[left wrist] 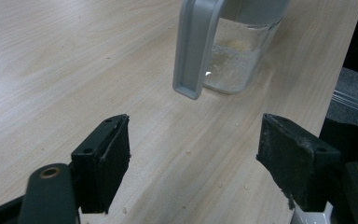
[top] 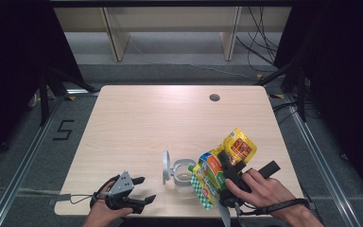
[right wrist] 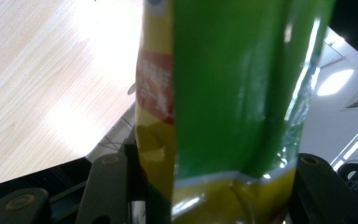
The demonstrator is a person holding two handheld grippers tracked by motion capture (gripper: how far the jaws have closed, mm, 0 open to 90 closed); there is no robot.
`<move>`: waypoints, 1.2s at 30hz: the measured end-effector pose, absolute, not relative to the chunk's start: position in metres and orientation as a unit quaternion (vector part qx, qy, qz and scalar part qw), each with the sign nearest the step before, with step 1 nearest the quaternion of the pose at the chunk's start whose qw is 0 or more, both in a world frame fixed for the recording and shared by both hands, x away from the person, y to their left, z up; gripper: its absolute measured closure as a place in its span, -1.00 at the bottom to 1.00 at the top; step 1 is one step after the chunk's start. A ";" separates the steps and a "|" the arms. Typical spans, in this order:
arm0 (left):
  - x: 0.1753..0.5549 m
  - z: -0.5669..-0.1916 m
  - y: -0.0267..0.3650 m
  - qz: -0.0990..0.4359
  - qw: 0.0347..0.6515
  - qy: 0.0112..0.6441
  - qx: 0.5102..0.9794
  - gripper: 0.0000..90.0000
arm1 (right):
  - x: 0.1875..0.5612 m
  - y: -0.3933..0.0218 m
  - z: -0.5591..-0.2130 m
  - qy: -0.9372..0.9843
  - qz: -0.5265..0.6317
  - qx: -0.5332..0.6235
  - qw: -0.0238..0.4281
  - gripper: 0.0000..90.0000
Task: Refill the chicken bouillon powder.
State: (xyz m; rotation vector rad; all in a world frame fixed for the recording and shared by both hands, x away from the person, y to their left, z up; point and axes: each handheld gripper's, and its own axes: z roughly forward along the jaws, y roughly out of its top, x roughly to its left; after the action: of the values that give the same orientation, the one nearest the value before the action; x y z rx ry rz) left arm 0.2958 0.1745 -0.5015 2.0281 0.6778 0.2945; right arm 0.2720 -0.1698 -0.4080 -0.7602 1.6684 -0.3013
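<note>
— What do you have in your right hand-held gripper [top: 227,174]?

— It is clamped on a yellow and green snack pouch [top: 220,171], both jaws pressing its crumpled lower end. You hold the pouch tilted over the near right part of the counter [top: 137,123], its checked corner hanging just beside the clear plastic jar [top: 185,176]. In the right gripper view the pouch [right wrist: 233,93] blocks nearly everything ahead, and its print is too blurred to read.

— And your left hand-held gripper [top: 139,189]?

— Its jaws stand wide apart with nothing between them, low over the near left edge of the counter and pointing toward the jar. In the left gripper view the grey flip lid [left wrist: 196,46] hangs open on the jar's side, between your jaws and the clear wall [left wrist: 242,56].

— What is hard to make out?

— The jar's top is cut off in that view; pale crumbs show inside near its bottom. A few crumbs lie scattered on the counter in front of it. In the high view your right hand [top: 260,189] covers the pouch's lower end.
</note>
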 end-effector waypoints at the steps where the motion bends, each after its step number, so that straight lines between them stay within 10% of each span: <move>1: 0.296 -0.501 0.174 0.120 0.472 0.277 0.829 -0.46 | 0.272 -0.170 -0.408 0.719 -0.130 -0.329 0.598 0.16; 36: 0.294 -0.501 0.174 0.114 0.474 0.294 0.822 -0.49 | 0.275 -0.160 -0.397 0.693 -0.174 -0.394 0.579 0.16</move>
State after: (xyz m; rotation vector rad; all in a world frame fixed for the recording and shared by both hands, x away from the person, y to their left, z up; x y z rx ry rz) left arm 0.2940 0.1740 -0.5009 2.0106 0.7195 0.2776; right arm 0.2754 -0.1600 -0.3966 -0.9210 1.6202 -0.4080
